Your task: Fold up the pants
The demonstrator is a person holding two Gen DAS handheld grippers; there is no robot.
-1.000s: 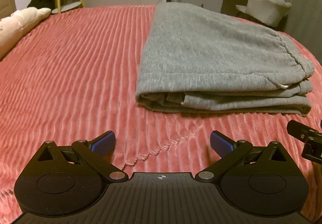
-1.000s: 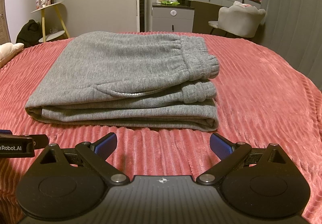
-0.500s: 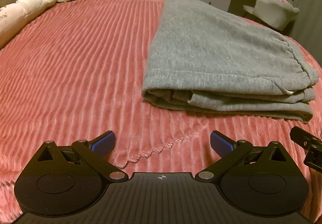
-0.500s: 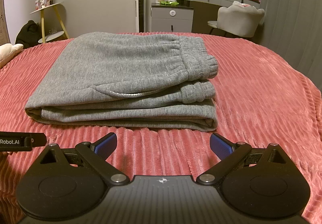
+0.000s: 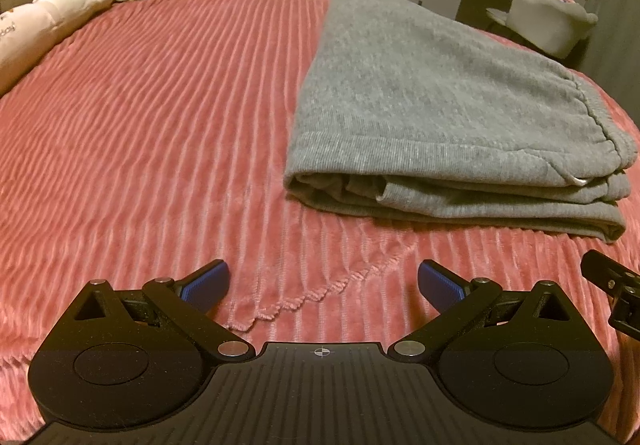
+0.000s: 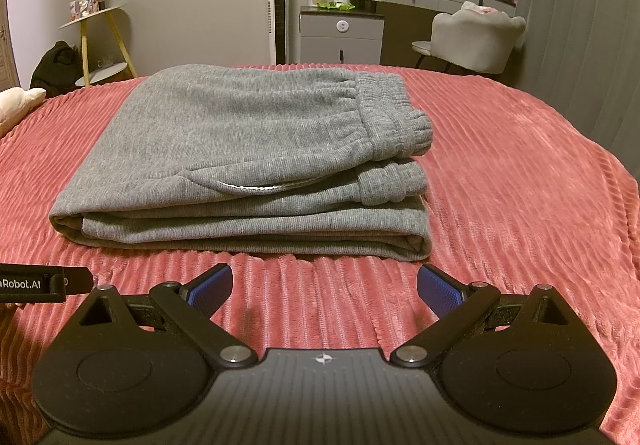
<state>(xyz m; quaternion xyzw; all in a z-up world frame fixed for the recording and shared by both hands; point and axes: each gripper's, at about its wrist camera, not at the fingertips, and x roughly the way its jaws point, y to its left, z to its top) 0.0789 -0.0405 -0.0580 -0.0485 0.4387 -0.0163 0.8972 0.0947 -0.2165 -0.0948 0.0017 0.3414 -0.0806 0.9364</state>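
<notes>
While both grippers hang just above the bedspread, neither touches the pants (image 6: 240,149) — grey sweatpants, folded into a flat stack of layers on the pink ribbed bedspread (image 5: 140,117). Left gripper (image 5: 322,281): jaws wide apart, nothing between the blue pads (image 5: 206,283), only bedspread below. Right gripper (image 6: 324,285): jaws also spread wide, empty, blue pads (image 6: 438,291) on both sides over bare fabric.

Pants position: in the right wrist view the stack sits straight ahead, centred, its near folded edge just beyond the fingertips; elastic waistband (image 6: 396,117) bunched on the right end, a cuff tucked under it, pocket opening with a pale edge on the near side. In the left wrist view the same stack lies ahead and to the right, rounded fold edge facing left, waistband end at far right. A small crease ridge (image 5: 320,293) in the bedspread runs diagonally between the left gripper's pads.

Each camera catches the other tool's edge — black part at far right in the left view, a black bar with white lettering at far left in the right view.

Background: cream pillow (image 5: 44,21) at left, yellow-legged side table (image 6: 94,41), grey cabinet (image 6: 340,37), vanity with round mirror, pale chair (image 6: 476,41), wall-mounted screen.
</notes>
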